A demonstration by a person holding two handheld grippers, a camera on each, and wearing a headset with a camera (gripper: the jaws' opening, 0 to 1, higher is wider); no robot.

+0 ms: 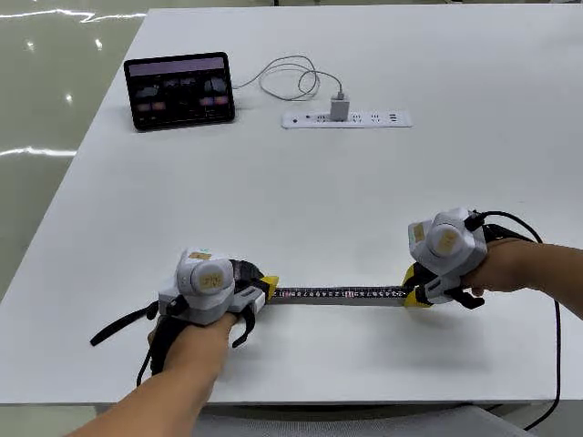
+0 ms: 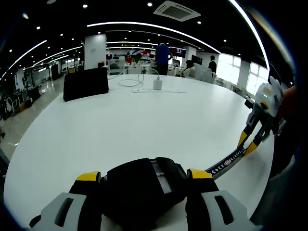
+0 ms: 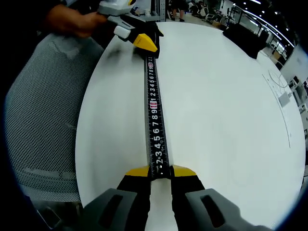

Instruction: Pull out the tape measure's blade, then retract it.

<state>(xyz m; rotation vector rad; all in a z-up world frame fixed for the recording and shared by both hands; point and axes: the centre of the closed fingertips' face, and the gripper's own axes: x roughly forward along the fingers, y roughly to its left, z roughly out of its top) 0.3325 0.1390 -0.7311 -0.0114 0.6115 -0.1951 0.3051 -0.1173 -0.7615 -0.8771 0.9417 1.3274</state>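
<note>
Blade (image 3: 154, 120) is out — left gripper (image 1: 260, 284) clamps the case (image 2: 144, 185), right gripper (image 3: 161, 171) pinches the blade's tip; retracting remains.

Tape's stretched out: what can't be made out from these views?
Blade tip: right gripper view, hidden between the shut jaws.
Case sides: left gripper view, covered by the jaws.
Tablet screen: head view, too small to read.
Blade numbers: head view, too small.
</note>
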